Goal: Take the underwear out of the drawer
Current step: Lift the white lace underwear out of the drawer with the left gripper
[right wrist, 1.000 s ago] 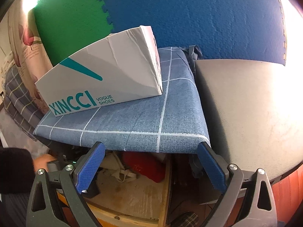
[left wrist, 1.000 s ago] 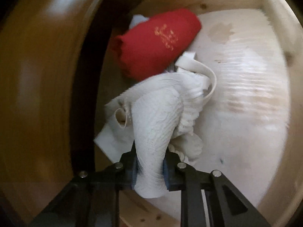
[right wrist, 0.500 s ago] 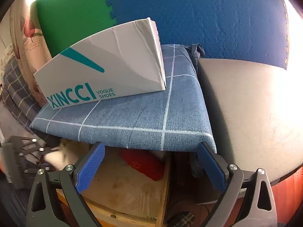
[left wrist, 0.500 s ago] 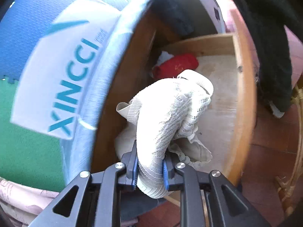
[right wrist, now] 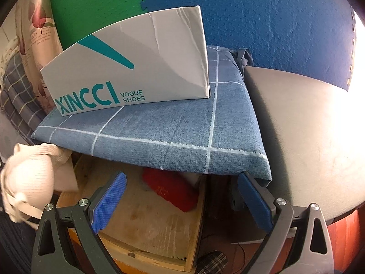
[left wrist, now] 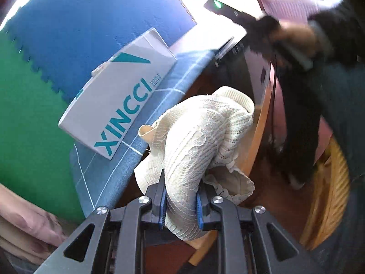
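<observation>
Clamped on a bunch of cream lace underwear [left wrist: 196,141], the left gripper [left wrist: 180,202] sits at the bottom centre of the left wrist view, its blue pads pressing the fabric from both sides. Most of the garment bulges above the fingers toward mid-frame, with a scalloped lace hem drooping to the lower right.

Behind it, at upper left of that view, a white shoe box [left wrist: 118,105] printed XINCCI lies on a blue checked cloth [left wrist: 109,178], against a wall of blue and green foam mats [left wrist: 75,22]. A wooden drawer edge [left wrist: 257,141] runs just right of the garment. At upper right a person's hand [left wrist: 289,34] and dark sleeve appear blurred, and a wicker basket [left wrist: 328,196] curves down the right side.

Seen from the right wrist, the right gripper [right wrist: 182,202] is spread wide with nothing between its fingers, low in the frame. Above it the cloth-covered top overhangs the open drawer [right wrist: 146,223], whose bare wooden floor holds a folded red garment [right wrist: 171,191] toward the back right, close under the overhang. The rest of the drawer floor is open. The cream underwear [right wrist: 29,178] is at the left edge of this frame, outside the drawer's left wall and level with the cloth's lower left corner. A grey surface [right wrist: 303,137] fills the right side.
</observation>
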Demonstrator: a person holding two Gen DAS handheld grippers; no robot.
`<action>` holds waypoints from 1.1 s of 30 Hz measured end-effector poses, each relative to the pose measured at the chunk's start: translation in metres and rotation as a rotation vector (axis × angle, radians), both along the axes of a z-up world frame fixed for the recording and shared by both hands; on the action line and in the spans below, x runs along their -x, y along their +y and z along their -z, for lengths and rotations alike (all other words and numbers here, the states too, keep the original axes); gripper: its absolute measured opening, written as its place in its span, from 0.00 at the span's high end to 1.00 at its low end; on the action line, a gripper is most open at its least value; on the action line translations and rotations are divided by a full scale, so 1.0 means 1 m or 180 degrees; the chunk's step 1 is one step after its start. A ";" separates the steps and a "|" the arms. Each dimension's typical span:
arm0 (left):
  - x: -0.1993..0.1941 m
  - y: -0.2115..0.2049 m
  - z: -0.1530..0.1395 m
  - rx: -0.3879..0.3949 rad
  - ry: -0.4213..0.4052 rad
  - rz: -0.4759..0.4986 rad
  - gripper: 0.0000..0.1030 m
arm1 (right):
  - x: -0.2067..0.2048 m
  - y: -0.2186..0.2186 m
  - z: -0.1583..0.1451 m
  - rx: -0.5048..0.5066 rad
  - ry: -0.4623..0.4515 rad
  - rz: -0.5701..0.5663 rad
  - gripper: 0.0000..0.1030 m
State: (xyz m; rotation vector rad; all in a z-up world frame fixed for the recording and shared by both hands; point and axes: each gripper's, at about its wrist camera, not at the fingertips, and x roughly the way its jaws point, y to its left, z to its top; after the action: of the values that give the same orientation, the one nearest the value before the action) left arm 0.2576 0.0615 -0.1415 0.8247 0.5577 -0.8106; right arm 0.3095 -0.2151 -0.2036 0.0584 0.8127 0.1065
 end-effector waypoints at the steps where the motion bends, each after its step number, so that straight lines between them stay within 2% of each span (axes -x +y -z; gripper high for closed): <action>1: 0.001 0.000 -0.005 0.0057 0.0034 -0.0025 0.81 | 0.001 0.000 0.000 0.0000 -0.0005 -0.0001 0.05; 5: 0.010 -0.002 -0.014 0.0176 0.0007 -0.0057 0.81 | 0.004 0.001 -0.001 0.0009 -0.0024 0.0000 0.05; 10: 0.032 -0.009 -0.030 0.0119 -0.0049 -0.0137 0.81 | 0.003 0.001 -0.001 0.0010 -0.0032 0.0000 0.05; 15: 0.048 -0.014 -0.050 0.0167 -0.0159 -0.0238 0.81 | 0.003 0.003 -0.001 0.0006 -0.0022 -0.0016 0.05; 21: 0.043 0.000 -0.078 0.0138 -0.0317 -0.0424 0.81 | 0.002 0.013 0.003 0.0062 0.0042 -0.0136 0.05; 33: -0.014 0.030 -0.202 0.0332 -0.1074 -0.0763 0.81 | -0.003 0.034 0.016 0.0247 0.0226 -0.0316 0.05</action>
State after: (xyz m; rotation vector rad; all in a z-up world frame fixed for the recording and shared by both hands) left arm 0.2714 0.0914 0.0602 0.7613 0.3036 -0.4635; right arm 0.3123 -0.1812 -0.2195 -0.0518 0.8901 0.1672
